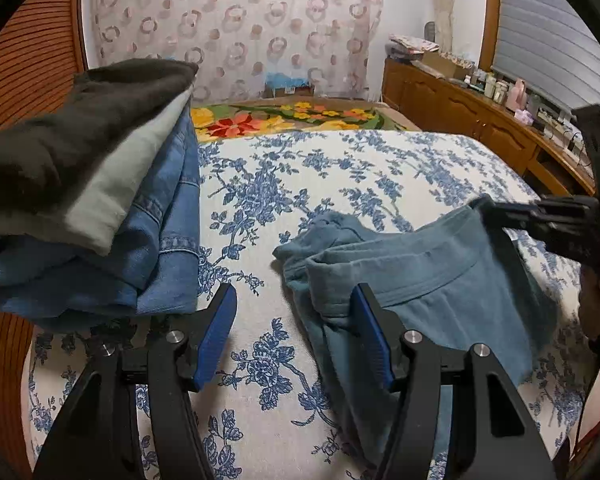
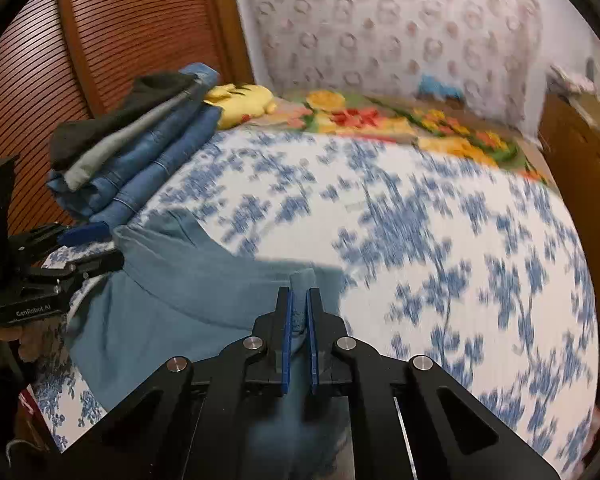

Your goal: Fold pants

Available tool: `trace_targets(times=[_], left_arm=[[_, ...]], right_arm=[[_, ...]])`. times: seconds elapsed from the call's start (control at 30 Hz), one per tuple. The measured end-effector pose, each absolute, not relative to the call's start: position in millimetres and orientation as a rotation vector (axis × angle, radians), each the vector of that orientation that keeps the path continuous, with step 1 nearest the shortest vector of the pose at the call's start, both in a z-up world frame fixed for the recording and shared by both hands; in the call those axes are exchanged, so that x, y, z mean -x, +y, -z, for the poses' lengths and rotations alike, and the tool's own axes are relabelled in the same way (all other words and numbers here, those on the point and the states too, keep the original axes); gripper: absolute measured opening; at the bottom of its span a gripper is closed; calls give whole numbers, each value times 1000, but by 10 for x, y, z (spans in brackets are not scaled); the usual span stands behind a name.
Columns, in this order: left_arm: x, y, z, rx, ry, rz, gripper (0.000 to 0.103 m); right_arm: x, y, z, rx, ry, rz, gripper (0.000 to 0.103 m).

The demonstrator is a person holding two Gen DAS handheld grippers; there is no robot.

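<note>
**Gripping waistband of teal pants, fold not yet started**

Right claw [image 2: 299,336]: blue-padded fingers nearly closed, a pinch of cloth between them. The cloth is the waistband edge of the soft teal-blue knit pants [image 2: 188,300]. Grip looks secure; pads sit close on either side of the fabric ridge.

Left claw [image 1: 296,336]: fingers spread wide, nothing between them. Its right finger lies at or just over the near edge of the same pants [image 1: 420,280]; contact cannot be confirmed. The right-wrist view shows this claw beside the opposite end of the waistband, not closed on it.

Pants location: lying on the bed with the white-and-blue floral cover [image 1: 340,184], waistband stretched between the two claws, legs bunched and rumpled past it.

Progress (judgement): early. Garment is neither spread flat nor folded. Remaining: left claw must take its waistband corner, then lift, straighten, lay the legs together, fold.

Pose: both claws low over the bed, roughly level, pointing toward the far end. Person's hand partly visible behind the left tool in the right-wrist view, which is motion-blurred.

Surroundings: folded stack of dark grey, light grey and blue denim garments [image 1: 100,208] on the left of the bed, near the left claw but apart from the pants.
</note>
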State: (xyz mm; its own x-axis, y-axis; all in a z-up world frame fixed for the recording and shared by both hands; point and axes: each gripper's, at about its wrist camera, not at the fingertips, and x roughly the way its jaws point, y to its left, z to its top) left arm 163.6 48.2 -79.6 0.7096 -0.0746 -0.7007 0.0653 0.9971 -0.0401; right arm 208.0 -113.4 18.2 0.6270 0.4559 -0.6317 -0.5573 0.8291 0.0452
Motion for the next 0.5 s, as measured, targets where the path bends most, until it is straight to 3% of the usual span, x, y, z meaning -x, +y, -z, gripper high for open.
trace_targets(times=[0.4,0.5], left_arm=[[-1333,348,635,24,731,167,61],[-1259,323,644,16,733,181,61]], right_arm=[[-2139,-1124,-91,142,688,-487,7],[-2000,-1165,-159,146,672,-488,16]])
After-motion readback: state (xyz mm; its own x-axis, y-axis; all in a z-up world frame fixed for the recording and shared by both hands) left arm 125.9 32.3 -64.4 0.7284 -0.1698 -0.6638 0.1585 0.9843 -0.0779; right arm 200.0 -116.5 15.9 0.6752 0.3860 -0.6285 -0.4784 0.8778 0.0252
